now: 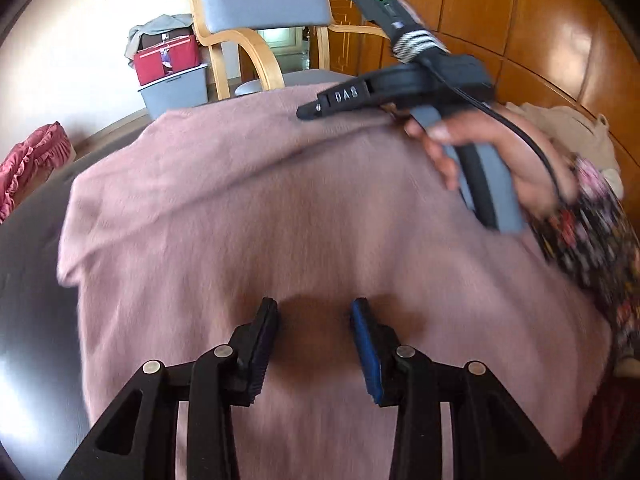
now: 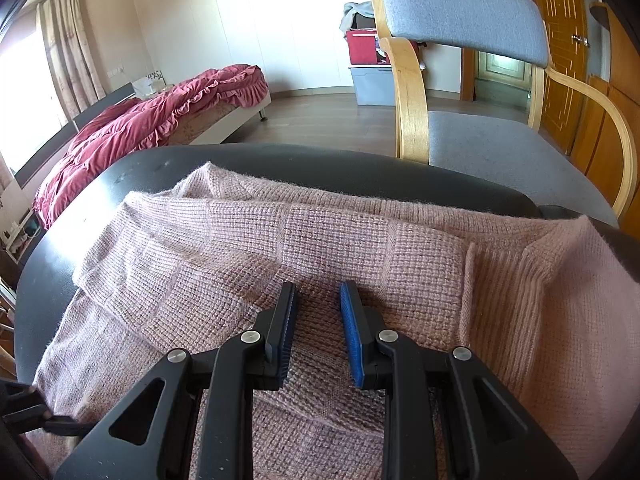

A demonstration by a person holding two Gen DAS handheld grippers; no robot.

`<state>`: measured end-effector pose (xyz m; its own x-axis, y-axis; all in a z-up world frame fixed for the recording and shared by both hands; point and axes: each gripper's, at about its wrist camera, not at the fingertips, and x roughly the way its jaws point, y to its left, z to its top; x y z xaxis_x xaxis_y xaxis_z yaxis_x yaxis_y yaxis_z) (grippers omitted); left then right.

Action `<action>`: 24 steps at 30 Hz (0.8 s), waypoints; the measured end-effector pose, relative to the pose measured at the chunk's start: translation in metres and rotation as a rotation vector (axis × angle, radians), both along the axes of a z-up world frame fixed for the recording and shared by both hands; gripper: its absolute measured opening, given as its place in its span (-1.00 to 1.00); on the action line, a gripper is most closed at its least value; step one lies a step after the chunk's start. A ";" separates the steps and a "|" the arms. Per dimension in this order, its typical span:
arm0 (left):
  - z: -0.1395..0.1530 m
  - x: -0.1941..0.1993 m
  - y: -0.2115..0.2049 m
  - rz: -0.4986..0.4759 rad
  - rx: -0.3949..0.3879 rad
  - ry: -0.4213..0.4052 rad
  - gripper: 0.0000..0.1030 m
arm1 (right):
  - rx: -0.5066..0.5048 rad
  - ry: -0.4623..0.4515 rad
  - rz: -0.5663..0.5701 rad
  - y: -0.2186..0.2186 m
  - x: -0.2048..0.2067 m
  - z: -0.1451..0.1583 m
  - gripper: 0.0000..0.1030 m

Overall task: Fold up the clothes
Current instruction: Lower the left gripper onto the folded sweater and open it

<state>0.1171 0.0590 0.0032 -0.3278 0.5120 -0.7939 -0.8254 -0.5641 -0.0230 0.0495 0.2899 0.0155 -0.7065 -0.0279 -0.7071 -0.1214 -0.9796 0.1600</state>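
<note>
My pink knit sweater [image 2: 320, 248] lies spread on the dark surface [image 2: 80, 216]: soft, light, floppy. Both my left hand-held gripper [image 1: 314, 316] and right hand-held gripper [image 2: 318, 300] hover part-open, empty. I'd pinch the ribbed hem edge.

White walls, wood floor [image 2: 320, 120], grey armchair [image 2: 472, 28], red-covered bed [image 2: 160, 116], curtained bright window [image 2: 64, 56].

Pink knit sweater [image 2: 320, 248] on dark table [image 2: 280, 160], tool [image 2: 318, 300] parted above
</note>
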 end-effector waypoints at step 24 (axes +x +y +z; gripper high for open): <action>0.026 -0.119 0.061 0.489 0.247 0.010 -0.25 | 0.019 -0.004 0.006 -0.004 0.000 0.002 -0.51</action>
<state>-0.0018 0.1200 0.0295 -0.5812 0.4694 -0.6647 -0.4695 -0.8606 -0.1972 0.0498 0.2862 0.0179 -0.7035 -0.0189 -0.7105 -0.1164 -0.9831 0.1413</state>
